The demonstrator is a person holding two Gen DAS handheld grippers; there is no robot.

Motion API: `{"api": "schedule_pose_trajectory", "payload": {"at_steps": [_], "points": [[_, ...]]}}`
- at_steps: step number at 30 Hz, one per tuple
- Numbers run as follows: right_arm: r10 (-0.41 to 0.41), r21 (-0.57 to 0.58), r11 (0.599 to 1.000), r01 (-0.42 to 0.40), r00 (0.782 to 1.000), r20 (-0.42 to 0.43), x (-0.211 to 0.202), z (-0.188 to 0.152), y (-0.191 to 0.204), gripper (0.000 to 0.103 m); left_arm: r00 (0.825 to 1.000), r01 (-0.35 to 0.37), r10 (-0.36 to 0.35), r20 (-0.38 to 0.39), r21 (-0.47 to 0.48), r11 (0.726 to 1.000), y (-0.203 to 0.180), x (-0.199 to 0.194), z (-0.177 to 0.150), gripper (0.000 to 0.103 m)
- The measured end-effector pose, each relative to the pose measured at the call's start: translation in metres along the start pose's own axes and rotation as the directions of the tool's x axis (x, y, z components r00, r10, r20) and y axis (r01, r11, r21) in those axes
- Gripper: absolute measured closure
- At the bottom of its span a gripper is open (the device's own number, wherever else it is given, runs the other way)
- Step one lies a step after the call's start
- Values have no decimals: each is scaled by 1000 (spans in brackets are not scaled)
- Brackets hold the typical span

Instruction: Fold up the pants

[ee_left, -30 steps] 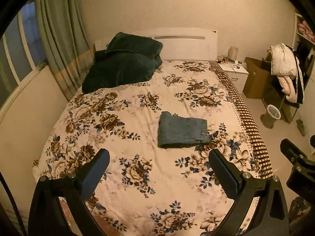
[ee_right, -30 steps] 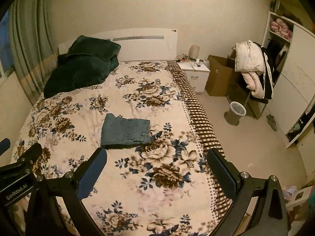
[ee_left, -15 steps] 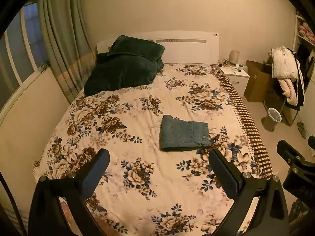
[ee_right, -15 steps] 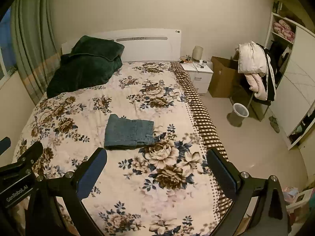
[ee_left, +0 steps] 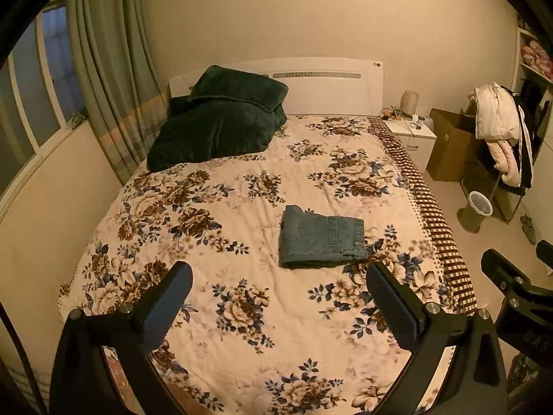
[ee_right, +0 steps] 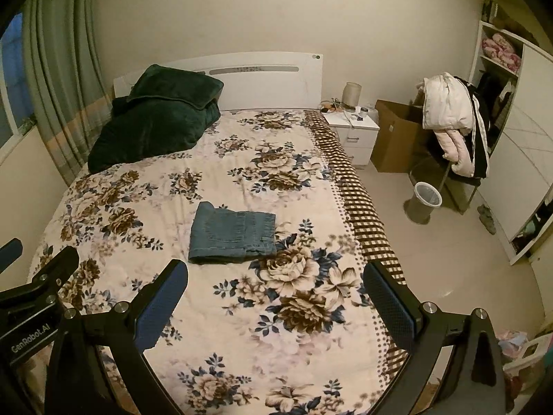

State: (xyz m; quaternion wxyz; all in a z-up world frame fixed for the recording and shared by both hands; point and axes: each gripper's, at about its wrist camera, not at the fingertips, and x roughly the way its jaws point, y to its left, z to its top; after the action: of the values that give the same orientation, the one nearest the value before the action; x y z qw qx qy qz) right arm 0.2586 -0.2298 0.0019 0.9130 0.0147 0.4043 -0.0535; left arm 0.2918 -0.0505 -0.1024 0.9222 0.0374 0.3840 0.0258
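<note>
Folded pants [ee_left: 321,237] on bed [ee_left: 242,297]

Right gripper [ee_left: 518,297] cut off at the frame's right edge in the left wrist view — only part of its black frame showing. Left gripper [ee_right: 27,297] likewise clipped at the left edge of the right wrist view. Small items on the nightstand [ee_right: 352,124] too tiny to name — perhaps cables and jars. Shelf [ee_right: 499,46] contents blurred, pink bundles only.
</note>
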Motion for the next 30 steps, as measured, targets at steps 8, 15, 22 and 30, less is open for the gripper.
{"api": "schedule_pose_trajectory", "payload": {"at_steps": [8,15,22,30], "points": [[11,1,1000,-11,1000,0,-2,1,0,0,1000,4,-4,1,-9,1000,-1,-3,3,0],[17,0,1000,-17,1000,2,-3,2,3,0,1000,-2,2,12,-12,1000,-7,-12,5,0],[22,2,1000,-22,1000,2,-8,-1,5,0,1000,12,-12,16,-16,1000,-9,-17,3,0],[23,3,1000,-23,1000,0,-9,-3,5,0,1000,7,-6,16,-20,1000,-11,-21,0,0]]}}
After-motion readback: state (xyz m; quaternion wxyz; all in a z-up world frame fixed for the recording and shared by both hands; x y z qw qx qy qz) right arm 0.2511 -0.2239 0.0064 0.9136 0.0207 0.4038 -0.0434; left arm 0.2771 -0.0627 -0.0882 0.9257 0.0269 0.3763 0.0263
